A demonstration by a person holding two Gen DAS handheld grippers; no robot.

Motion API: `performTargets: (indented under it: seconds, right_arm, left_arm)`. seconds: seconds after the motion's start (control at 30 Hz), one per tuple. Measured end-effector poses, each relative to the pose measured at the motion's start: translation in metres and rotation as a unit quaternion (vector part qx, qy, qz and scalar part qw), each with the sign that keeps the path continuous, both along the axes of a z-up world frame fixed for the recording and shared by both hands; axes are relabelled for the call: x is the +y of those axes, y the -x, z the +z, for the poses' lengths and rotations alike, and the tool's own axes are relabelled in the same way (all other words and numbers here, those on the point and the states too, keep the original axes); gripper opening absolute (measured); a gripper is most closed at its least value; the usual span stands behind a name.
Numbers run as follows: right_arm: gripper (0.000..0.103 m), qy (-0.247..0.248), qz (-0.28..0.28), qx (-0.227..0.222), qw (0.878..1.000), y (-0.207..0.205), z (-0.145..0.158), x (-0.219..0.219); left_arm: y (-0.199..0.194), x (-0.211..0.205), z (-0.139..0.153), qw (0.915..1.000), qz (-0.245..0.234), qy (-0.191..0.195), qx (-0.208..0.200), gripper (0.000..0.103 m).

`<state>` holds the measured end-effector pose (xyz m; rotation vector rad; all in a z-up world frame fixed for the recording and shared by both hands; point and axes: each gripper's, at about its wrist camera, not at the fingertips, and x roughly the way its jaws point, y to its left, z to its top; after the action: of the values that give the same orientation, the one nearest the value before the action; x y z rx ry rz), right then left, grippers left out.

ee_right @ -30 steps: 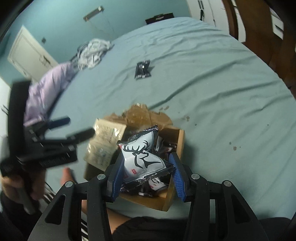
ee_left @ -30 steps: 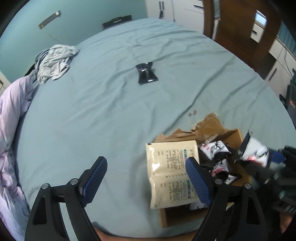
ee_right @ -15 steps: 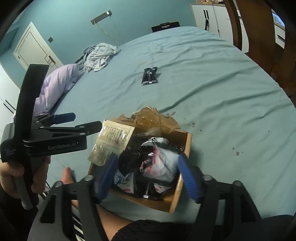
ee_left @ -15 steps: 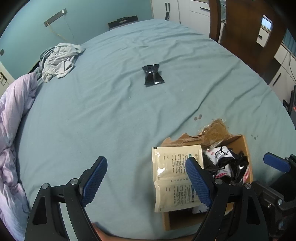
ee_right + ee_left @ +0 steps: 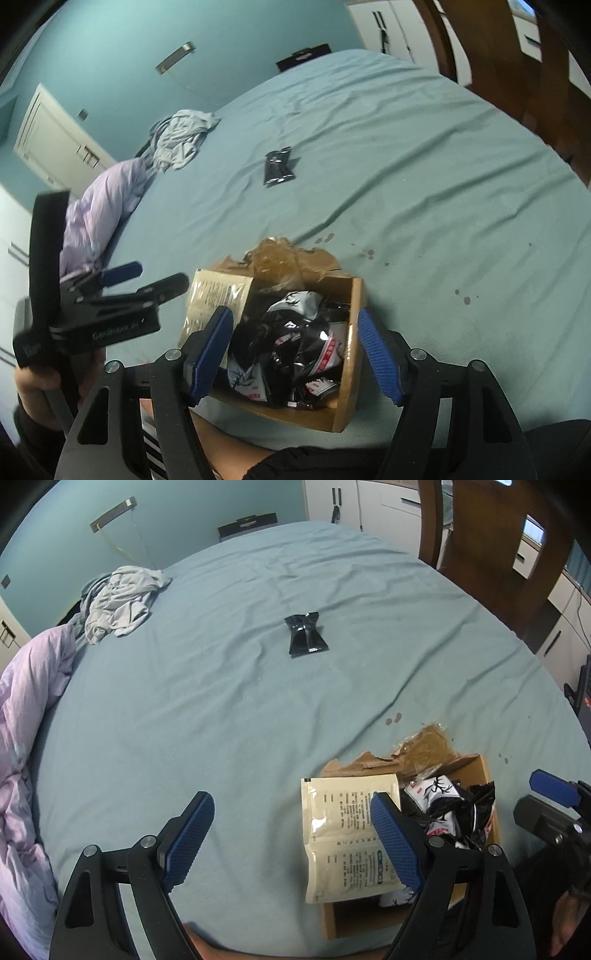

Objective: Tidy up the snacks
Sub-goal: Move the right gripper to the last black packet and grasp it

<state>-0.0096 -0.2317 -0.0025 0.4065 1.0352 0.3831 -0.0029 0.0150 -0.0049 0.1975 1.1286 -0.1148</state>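
Both grippers' blue fingers stand spread, empty: right gripper (image 5: 295, 350) above the brown cardboard box (image 5: 349, 373) of black-and-white snack packets (image 5: 295, 343), left gripper (image 5: 291, 838) beside it. 1 black packet (image 5: 306, 638), possibly another snack, lies well beyond the box.

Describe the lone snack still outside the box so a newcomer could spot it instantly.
Start at the teal bed sheet and look toward its middle, far beyond the cardboard box. A small black snack packet lies flat there alone. Unlike the packets in the box, it shows no white deer print.
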Motion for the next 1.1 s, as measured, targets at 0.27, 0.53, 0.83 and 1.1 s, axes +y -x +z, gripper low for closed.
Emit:
performTargets:
  seconds: [0.27,0.53,0.83,1.1]
  right_arm:
    - [0.069,0.009,0.003,0.055,0.998,-0.043,-0.002,0.007]
    - [0.069,0.056,0.002,0.124,0.991,-0.119,-0.008,0.041]
    - [0.069,0.066,-0.011,0.155,0.986,-0.213,-0.015,0.079]
    - [0.069,0.088,-0.019,0.158,0.983,-0.276,-0.054,0.119]
  left_arm:
    - [-0.006,0.01,0.006,0.9999,0.005,0.013,0.005,0.088]
    - [-0.012,0.031,0.014,0.9996,0.02,0.017,-0.003,0.088]
    - [-0.019,0.047,0.023,0.9976,0.028,0.063,-0.006,0.088]
    - [-0.032,0.06,0.019,0.9973,0.04,0.061,-0.007,0.088]
